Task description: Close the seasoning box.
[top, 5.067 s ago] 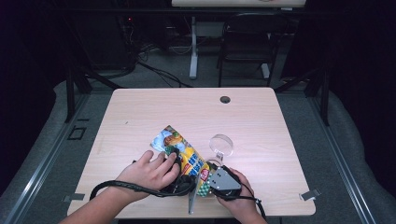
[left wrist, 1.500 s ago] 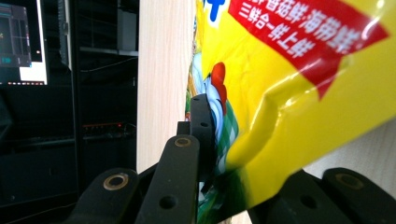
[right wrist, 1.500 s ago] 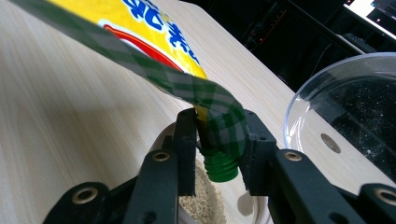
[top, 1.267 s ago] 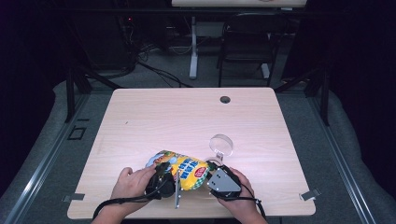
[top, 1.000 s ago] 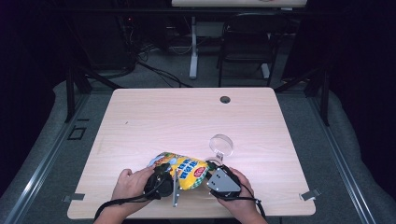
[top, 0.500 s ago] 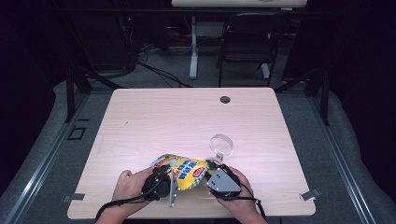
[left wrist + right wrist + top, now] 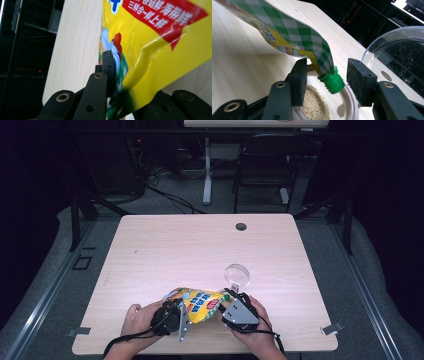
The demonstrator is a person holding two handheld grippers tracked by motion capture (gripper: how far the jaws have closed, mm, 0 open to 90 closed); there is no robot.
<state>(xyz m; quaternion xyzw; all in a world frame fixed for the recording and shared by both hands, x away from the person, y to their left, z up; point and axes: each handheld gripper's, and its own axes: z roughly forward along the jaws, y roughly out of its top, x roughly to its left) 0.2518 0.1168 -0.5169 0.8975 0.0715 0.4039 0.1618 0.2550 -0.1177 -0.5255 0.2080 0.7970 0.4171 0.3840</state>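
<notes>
One small bowl (image 7: 352, 110) of beige granules (image 7: 314, 105)

Yellow pouch (image 7: 197, 302) tilted, green spout (image 7: 332, 81) over dish (image 7: 350, 105)

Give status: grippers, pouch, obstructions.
Left gripper shut on the pouch. Right gripper open, jaws just opened, green spout between them, untouched, over the dish of granules. Clear lid stands nearby.
</notes>
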